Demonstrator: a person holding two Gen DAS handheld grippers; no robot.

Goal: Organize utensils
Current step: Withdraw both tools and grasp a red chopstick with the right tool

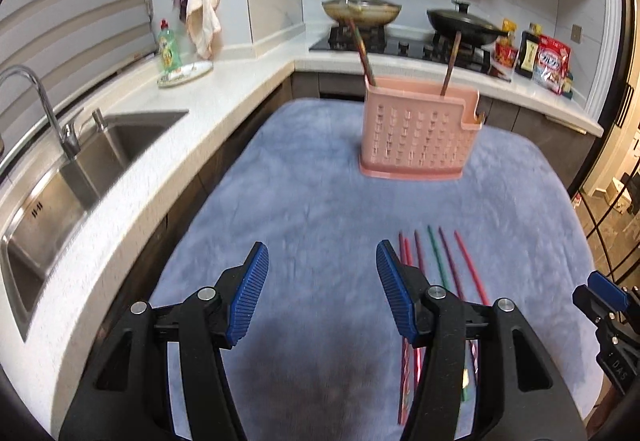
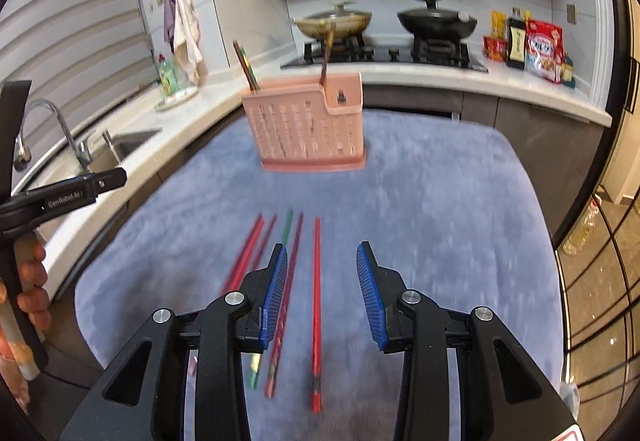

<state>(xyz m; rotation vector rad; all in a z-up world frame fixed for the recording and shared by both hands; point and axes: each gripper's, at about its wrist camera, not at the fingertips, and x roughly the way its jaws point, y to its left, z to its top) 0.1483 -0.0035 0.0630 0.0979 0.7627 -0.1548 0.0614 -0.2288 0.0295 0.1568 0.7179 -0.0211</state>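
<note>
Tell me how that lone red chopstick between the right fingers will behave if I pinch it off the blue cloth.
The red chopstick looks thin, straight and rigid, so probably stiff and light. Its narrow, likely smooth shaft may slip or roll between the fingers. The fuzzy blue cloth should keep it from rolling away, though it lies flat in the pile.

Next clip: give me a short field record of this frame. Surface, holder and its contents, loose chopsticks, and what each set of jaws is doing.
surface: blue cloth on a table beside the kitchen counter
holder: pink holder, upright at the far end of the cloth
in holder: two groups of chopsticks sticking up
loose: six chopsticks lying side by side on the cloth
left gripper: jaws open, nothing between them
right gripper: jaws open above the rightmost red chopstick, not gripping it
</note>
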